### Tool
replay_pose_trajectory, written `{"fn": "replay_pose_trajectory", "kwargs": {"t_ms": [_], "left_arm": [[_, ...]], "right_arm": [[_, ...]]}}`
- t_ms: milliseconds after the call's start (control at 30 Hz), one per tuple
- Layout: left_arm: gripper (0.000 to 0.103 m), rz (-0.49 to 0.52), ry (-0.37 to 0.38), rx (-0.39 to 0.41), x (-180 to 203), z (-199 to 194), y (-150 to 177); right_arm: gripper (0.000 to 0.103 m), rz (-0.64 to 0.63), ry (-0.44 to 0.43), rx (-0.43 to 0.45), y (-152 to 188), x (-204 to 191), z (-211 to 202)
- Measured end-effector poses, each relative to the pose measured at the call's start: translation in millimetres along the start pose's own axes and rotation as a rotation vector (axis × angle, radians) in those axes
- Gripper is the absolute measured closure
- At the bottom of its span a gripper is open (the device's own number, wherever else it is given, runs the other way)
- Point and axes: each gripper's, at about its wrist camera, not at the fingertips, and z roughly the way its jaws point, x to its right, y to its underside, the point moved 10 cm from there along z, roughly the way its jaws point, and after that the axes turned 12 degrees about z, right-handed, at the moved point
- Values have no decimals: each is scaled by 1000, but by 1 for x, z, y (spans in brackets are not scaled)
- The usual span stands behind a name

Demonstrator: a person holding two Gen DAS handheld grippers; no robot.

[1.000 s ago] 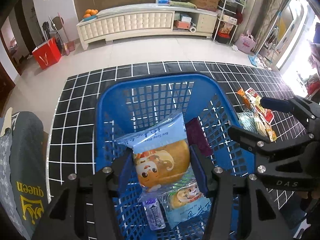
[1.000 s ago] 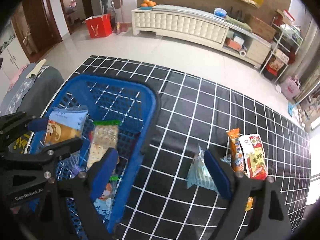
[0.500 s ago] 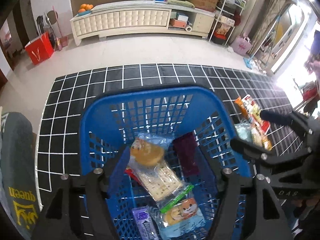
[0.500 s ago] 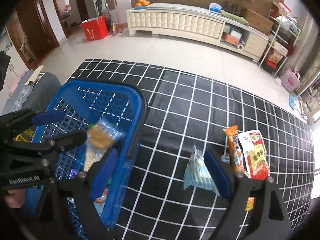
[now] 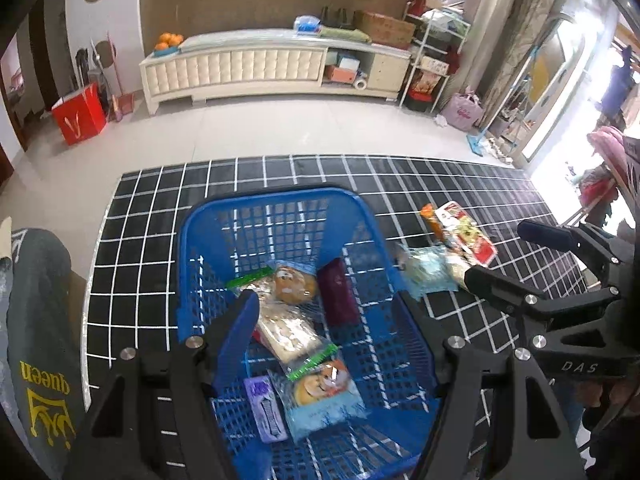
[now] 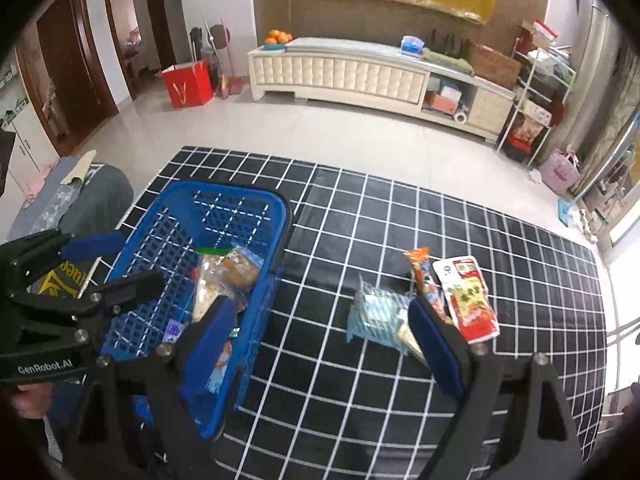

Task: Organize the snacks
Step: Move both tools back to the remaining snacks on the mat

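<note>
Your left gripper (image 5: 326, 322) hangs over the blue basket (image 5: 280, 200) in the lower centre of the left wrist view, its blue-padded jaws spread apart with nothing between them and no pad touching any packet. Below the gap lie the snacks already in the basket: a clear cracker packet (image 5: 286, 326) with green ends, a round bun packet (image 5: 294, 286) on its upper end, a dark maroon packet (image 5: 338, 292) to the right, a pale blue bun packet (image 5: 324, 390) lower down, and a small purple packet (image 5: 266, 406) at the lower left. Your right gripper (image 6: 320, 342), in the lower centre of the right wrist view, likewise stands wide apart and empty, above the black grid mat (image 6: 520, 248). Near its right pad, on the mat to the right of the basket, lie three snacks still outside: a light blue packet (image 6: 374, 314), an orange stick packet (image 6: 424, 276), and a red-and-white packet (image 6: 468, 296), the last two side by side.
</note>
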Motion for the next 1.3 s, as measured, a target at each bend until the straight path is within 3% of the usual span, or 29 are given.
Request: {"fn": "replay_pose_trajectory", "kwargs": {"t_ms": [333,700,800,1067,1300], "left_arm": [[36,41,-10,46,41,-40,1],[36,95,6,55,96,-51,3],[26,105,9,71,112,-52,-1],[25,162,5,50,154,-30,-12],[25,120,24,-18,176,14,-13]], "right_arm": [[12,31,-4,44,14,20,-44],[12,88,18,58,32,71,-71],[12,102,24,58,37,85,-73],[12,149,33,46,45,127,-68],[12,172,47,-12,49,169,-35]]}}
